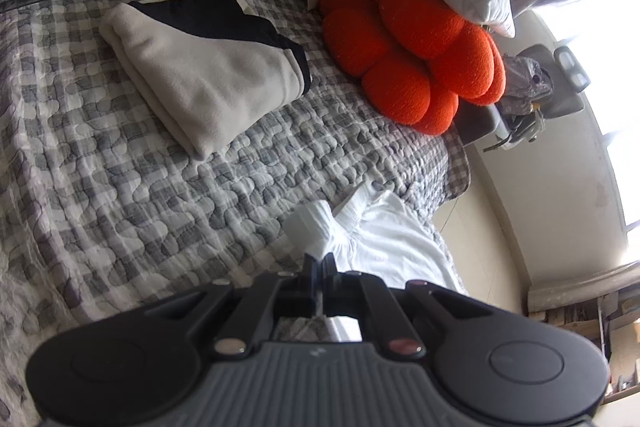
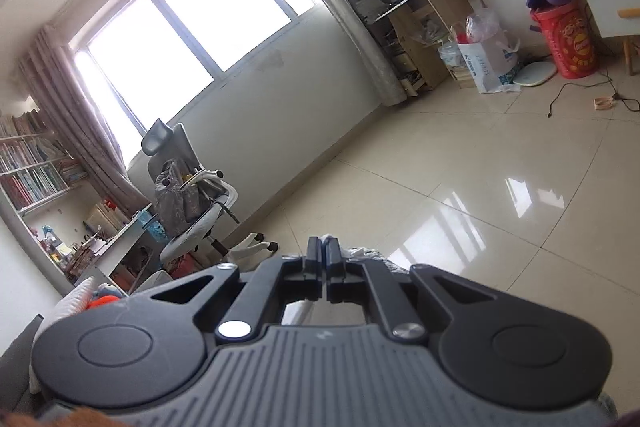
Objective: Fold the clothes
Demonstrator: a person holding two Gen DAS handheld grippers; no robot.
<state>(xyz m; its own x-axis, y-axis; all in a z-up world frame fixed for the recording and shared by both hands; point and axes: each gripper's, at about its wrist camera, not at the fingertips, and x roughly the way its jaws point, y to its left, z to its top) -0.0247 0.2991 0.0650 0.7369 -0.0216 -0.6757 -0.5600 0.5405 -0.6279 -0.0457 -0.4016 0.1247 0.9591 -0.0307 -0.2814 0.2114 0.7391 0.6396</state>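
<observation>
Shirt hangs bunched at the bed edge, pinched in the left tool; right tool grips white cloth too, facing open floor. Folded clothes lie well apart.

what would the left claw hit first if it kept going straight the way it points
Probably the checked quilt on the bed, just past the white garment that the left claw is shut on. The folded beige garment lies further along; depth is unclear.
</observation>
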